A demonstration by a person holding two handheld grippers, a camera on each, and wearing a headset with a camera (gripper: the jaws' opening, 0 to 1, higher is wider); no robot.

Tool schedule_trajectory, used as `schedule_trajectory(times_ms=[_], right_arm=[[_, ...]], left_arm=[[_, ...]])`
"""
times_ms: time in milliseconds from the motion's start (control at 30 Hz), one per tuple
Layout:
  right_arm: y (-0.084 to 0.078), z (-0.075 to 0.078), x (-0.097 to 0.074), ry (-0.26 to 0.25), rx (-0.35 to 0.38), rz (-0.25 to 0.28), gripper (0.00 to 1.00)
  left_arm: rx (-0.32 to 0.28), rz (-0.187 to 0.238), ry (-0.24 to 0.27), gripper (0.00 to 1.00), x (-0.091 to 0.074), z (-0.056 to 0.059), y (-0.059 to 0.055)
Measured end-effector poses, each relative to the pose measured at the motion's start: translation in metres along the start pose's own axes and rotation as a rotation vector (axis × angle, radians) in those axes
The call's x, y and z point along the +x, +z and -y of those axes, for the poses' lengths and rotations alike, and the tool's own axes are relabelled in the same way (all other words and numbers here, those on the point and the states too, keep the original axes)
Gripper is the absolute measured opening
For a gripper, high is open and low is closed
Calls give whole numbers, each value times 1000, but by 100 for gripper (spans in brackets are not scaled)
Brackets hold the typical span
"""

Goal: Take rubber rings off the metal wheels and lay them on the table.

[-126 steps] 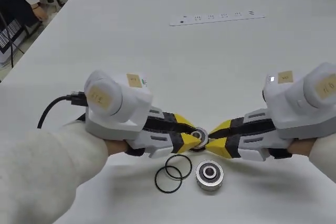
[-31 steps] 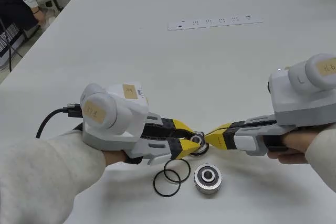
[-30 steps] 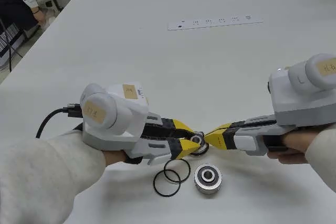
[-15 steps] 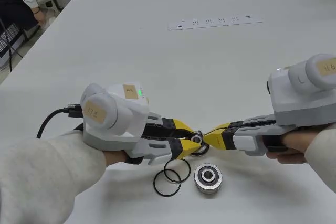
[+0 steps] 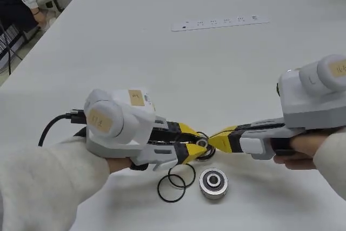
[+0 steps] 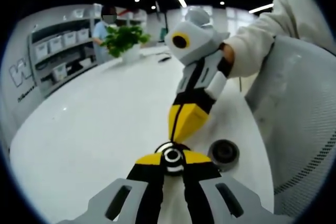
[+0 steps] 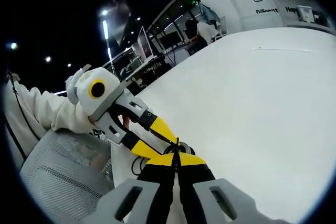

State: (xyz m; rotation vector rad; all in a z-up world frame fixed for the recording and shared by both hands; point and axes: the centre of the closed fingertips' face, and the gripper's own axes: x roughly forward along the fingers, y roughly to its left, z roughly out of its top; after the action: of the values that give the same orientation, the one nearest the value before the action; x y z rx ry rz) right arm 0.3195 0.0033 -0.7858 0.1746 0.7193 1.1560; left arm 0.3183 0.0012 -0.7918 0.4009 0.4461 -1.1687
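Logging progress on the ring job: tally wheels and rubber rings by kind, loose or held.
Metal wheels: 2 (loose wheel on the table; held wheel in the left gripper)
Rubber rings: 3 (front ring and rear ring on the table; third ring at the held wheel, pinched by the right gripper)
Total: 5

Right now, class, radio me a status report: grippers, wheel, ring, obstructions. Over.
Left gripper shut on metal wheel. Right gripper shut on its rubber ring, ring not yet off. Two loose rings and second wheel on table nearby, not blocking.
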Motion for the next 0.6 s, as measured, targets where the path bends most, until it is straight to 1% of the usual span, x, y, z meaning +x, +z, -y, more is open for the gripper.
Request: schedule_trajectory(times_ms=[67, 167, 300, 333, 367, 433, 600], right_arm=[[0, 0, 0, -3, -2, 1, 0], [1, 0, -1, -3, -5, 1, 0], [1, 0, -1, -6, -4, 3, 0], [2, 0, -1, -6, -3, 4, 0], [2, 0, -2, -7, -3, 5, 0], [4, 0, -3, -8, -2, 11, 0], [7, 1, -6, -15, 3, 22, 0]], left_arm=[[3, -8, -1, 14, 0, 0, 0], [35, -24, -7, 14, -3, 0, 1], [33, -12, -9, 16, -9, -2, 6], [23, -4, -7, 18, -11, -3, 7], [10, 3, -11, 22, -14, -3, 9], [0, 12, -2, 31, -18, -5, 10], [-36, 40, -5, 37, -32, -7, 16]])
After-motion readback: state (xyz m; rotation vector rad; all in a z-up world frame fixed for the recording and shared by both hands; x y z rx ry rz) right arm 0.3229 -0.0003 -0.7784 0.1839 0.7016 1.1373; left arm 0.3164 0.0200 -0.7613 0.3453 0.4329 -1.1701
